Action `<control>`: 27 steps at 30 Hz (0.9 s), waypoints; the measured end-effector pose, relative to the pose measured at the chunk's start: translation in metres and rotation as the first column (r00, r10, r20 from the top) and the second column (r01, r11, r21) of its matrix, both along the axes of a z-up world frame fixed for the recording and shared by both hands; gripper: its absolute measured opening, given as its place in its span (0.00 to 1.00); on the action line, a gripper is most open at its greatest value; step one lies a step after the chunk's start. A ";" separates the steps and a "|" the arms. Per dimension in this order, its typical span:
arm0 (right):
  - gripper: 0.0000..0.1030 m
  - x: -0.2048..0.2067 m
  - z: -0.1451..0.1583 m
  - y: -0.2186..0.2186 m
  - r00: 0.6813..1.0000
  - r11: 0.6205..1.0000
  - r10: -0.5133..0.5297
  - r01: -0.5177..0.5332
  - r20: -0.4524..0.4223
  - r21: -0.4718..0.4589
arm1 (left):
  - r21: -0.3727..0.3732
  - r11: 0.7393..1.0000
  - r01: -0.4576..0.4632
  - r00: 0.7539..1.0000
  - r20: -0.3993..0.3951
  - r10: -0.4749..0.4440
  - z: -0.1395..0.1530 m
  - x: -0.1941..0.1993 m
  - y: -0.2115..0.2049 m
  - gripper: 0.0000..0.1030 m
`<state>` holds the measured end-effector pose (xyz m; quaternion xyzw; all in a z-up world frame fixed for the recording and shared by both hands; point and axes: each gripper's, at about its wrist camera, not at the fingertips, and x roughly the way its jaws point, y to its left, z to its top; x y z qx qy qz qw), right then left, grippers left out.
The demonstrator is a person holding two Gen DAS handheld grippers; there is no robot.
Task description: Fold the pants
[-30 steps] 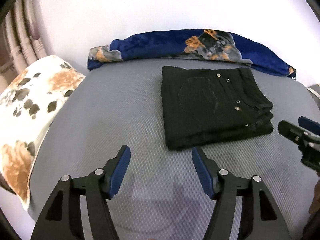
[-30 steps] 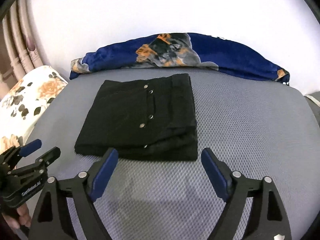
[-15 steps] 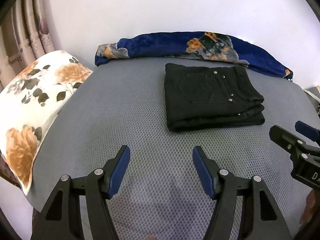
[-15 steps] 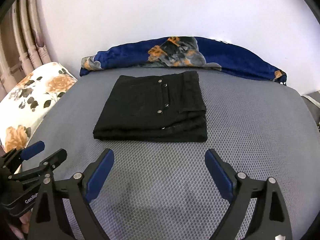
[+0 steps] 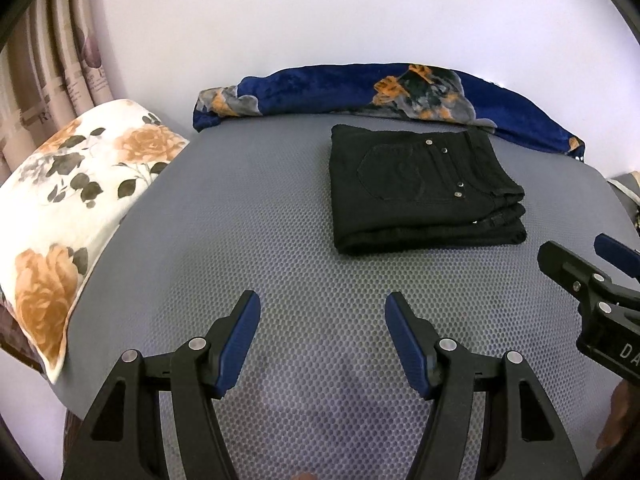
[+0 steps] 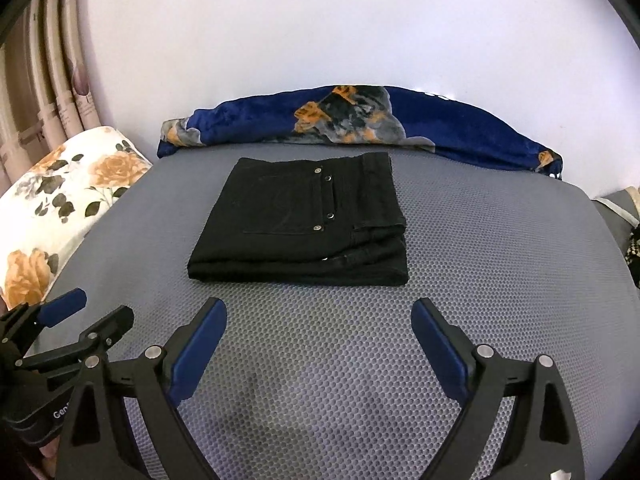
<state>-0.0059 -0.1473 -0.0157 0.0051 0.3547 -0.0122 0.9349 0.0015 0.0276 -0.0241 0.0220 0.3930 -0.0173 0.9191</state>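
Black pants point(image 5: 420, 188) lie folded into a neat rectangle on the grey mesh bed surface point(image 5: 240, 220), back pocket and rivets facing up. They also show in the right wrist view point(image 6: 304, 220). My left gripper point(image 5: 322, 306) is open and empty, above the bed short of the pants and to their left. My right gripper point(image 6: 318, 312) is open and empty, just in front of the pants' near edge. Each gripper appears at the edge of the other's view, the right one point(image 5: 584, 260) and the left one point(image 6: 86, 314).
A rolled blue floral blanket point(image 5: 380, 92) lies along the wall behind the pants. A white floral pillow point(image 5: 76, 192) sits at the bed's left edge, with curtains point(image 5: 52, 72) behind it. The bed's near left edge point(image 5: 76, 380) drops off.
Both grippers have pulled back and up from the folded pants, which now look smaller and farther. Both stay open. The pants have not moved.
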 end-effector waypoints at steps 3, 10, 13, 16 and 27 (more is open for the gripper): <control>0.90 0.000 -0.002 0.000 1.000 1.000 0.003 -0.003 -0.001 -0.004 | 0.007 1.000 -0.008 1.000 0.000 0.008 -0.001 -0.001 0.000 0.64; 0.90 -0.005 -0.007 -0.002 1.000 1.000 0.011 -0.011 -0.005 -0.017 | 0.010 1.000 -0.010 1.000 -0.011 0.010 -0.006 -0.001 0.000 0.64; 0.90 -0.006 -0.009 -0.005 1.000 1.000 0.012 -0.012 -0.009 -0.014 | 0.012 1.000 -0.008 1.000 -0.019 0.008 -0.008 0.000 -0.001 0.64; 0.90 -0.006 -0.009 -0.008 1.000 1.000 0.009 -0.009 -0.007 0.003 | 0.014 1.000 -0.005 1.000 -0.022 0.005 -0.009 0.000 -0.003 0.64; 0.90 -0.007 -0.011 -0.005 1.000 1.000 0.016 -0.016 -0.011 -0.007 | 0.004 1.000 -0.004 0.999 -0.042 0.004 -0.015 0.001 -0.004 0.64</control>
